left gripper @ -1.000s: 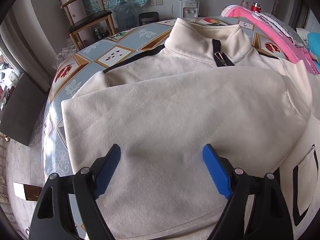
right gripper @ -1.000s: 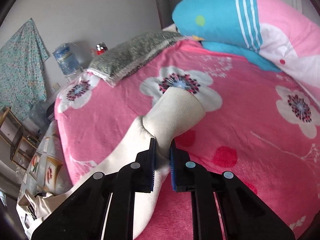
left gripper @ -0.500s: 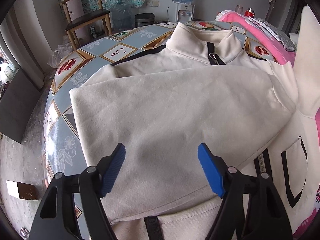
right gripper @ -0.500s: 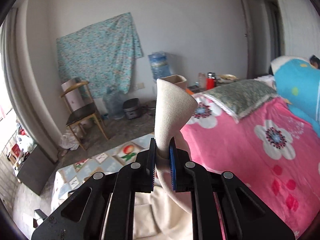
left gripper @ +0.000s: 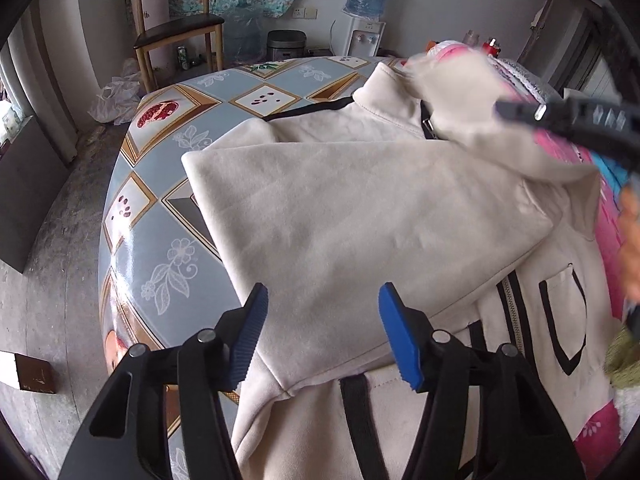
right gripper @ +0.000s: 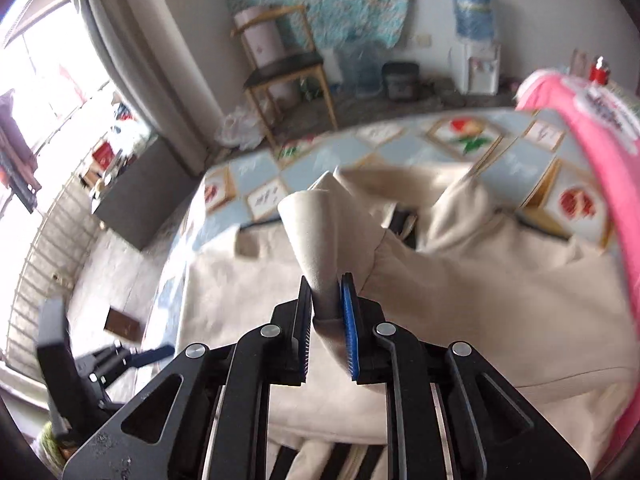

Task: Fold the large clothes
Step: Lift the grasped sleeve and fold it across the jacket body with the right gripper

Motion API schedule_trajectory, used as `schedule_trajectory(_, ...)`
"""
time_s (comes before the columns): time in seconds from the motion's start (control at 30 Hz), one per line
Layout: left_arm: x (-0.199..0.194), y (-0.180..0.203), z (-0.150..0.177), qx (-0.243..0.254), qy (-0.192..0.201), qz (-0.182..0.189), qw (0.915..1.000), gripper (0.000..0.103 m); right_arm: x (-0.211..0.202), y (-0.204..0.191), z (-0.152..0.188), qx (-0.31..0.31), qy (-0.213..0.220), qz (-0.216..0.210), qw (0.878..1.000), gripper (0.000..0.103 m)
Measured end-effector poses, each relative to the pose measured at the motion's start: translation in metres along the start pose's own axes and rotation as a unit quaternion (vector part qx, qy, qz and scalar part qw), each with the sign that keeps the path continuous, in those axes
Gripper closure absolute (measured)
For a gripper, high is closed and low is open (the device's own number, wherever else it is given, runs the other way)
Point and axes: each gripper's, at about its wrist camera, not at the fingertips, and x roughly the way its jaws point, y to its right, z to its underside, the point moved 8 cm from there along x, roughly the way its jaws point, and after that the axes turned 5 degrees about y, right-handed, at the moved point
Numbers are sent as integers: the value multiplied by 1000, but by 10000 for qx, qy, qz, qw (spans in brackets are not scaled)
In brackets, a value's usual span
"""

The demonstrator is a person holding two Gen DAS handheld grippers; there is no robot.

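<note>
A cream zip jacket (left gripper: 360, 208) lies face up on the round patterned table (left gripper: 160, 240), one sleeve folded across its chest. My left gripper (left gripper: 320, 320) hovers over that folded sleeve near the hem, its jaws closing with nothing between them. It also shows as a blur at the lower left of the right wrist view (right gripper: 120, 360). My right gripper (right gripper: 326, 320) holds the other sleeve's cuff (right gripper: 320, 240) above the collar area; its jaws are opening, and the cloth still sits pinched between the pads. In the left wrist view the right gripper (left gripper: 520, 110) is a blur at the upper right.
A pink flowered blanket (right gripper: 580, 128) borders the table on the right. A wooden chair (left gripper: 176, 28), a rice cooker (left gripper: 286, 42) and a water dispenser (left gripper: 364, 36) stand by the far wall. A brown box (left gripper: 28, 372) lies on the floor. A person's hand (left gripper: 630, 240) shows at the right edge.
My right gripper swung the sleeve cuff from the pink blanket up and over to above the jacket. My left gripper drew back toward the hem and its jaws narrowed.
</note>
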Motion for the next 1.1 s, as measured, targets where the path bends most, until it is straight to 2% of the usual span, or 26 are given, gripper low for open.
schedule_trajectory(0.07,-6,1,-6,-49,92,174,9998,46,23,-5,31,-21,-585,-218,9980,78)
schedule_trajectory(0.1,-7,3,-9,-87,116,278,9995,46,24,-6,40,-13,-680,-336,9971,77)
schedule_trajectory(0.17,-9,8,-16,-164,147,486,9986,47,13,1,48,12,-652,-530,9965,66)
schedule_trajectory(0.2,-8,13,-20,-192,142,589,9980,46,1,9,48,35,-573,-574,9967,57)
schedule_trajectory(0.23,-6,18,-24,-225,128,697,9972,46,-11,15,49,73,-461,-616,9970,54)
schedule_trajectory(0.33,6,33,-38,-425,41,1020,9939,47,-45,37,55,231,-222,-655,9973,52)
schedule_trajectory(0.43,32,39,-52,-866,-214,1308,9874,47,-62,66,75,398,-251,-488,9977,52)
schedule_trajectory(0.53,59,41,-60,-1233,-453,1377,9817,47,-61,86,101,476,-362,-246,9979,52)
schedule_trajectory(0.63,77,44,-66,-1375,-630,1345,9793,49,-65,99,127,479,-382,-78,9981,52)
schedule_trajectory(0.77,94,45,-65,-1468,-881,1121,9788,61,-70,106,142,433,-236,92,9987,52)
schedule_trajectory(0.83,96,46,-66,-1449,-854,992,9807,63,-72,107,146,448,-153,106,9988,52)
schedule_trajectory(0.93,97,48,-66,-1376,-861,725,9841,77,-72,110,150,506,-62,172,9986,52)
schedule_trajectory(0.97,98,48,-66,-1355,-858,681,9847,89,-71,111,151,536,-47,183,9984,52)
schedule_trajectory(1.0,98,48,-66,-1367,-854,717,9843,93,-69,113,153,561,-49,191,9982,52)
schedule_trajectory(1.1,89,56,-73,-1285,-656,977,9847,97,-67,117,154,618,-29,190,9979,53)
